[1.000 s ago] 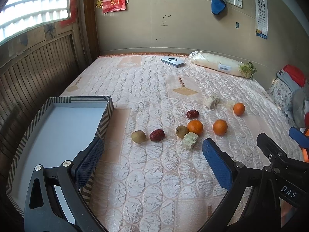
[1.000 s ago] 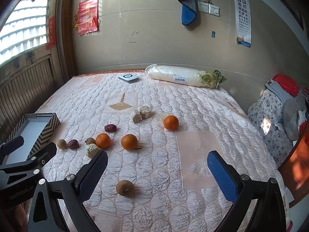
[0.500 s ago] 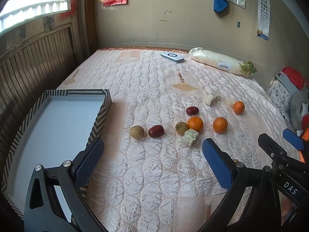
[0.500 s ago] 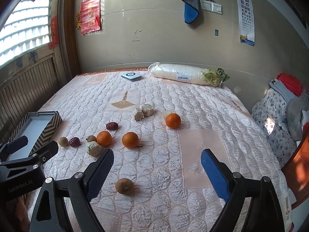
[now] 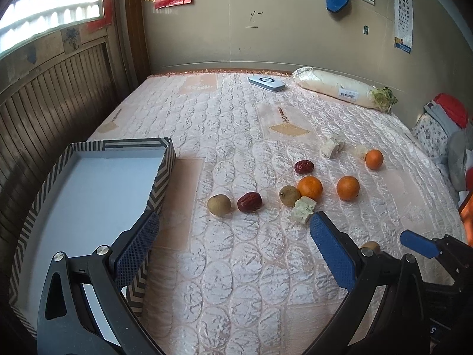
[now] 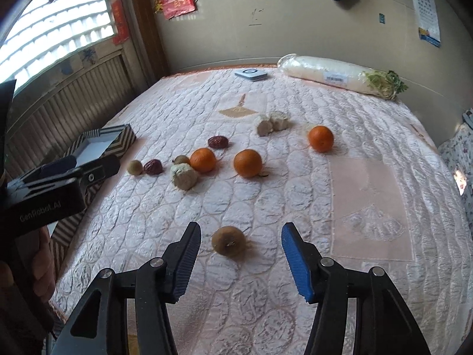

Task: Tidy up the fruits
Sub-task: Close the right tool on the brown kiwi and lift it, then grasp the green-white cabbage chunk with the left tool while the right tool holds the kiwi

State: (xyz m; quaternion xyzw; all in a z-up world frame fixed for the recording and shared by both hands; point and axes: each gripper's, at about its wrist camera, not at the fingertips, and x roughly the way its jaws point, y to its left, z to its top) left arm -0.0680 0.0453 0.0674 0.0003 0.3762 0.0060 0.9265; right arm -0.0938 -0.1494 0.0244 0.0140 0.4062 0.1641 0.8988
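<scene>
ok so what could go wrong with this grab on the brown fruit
The right tool is closing around the brown fruit, which sits nearer the black pad than the blue one: it may get nudged and roll on the soft quilt. The tray lies far off, so a weak grip could drop it.

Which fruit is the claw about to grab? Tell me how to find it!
Look at the pink quilted bed, on the near side, away from the cluster of oranges. A lone brown kiwi lies between the closing fingers of the right claw, untouched. It is the only fruit sitting by itself.
</scene>
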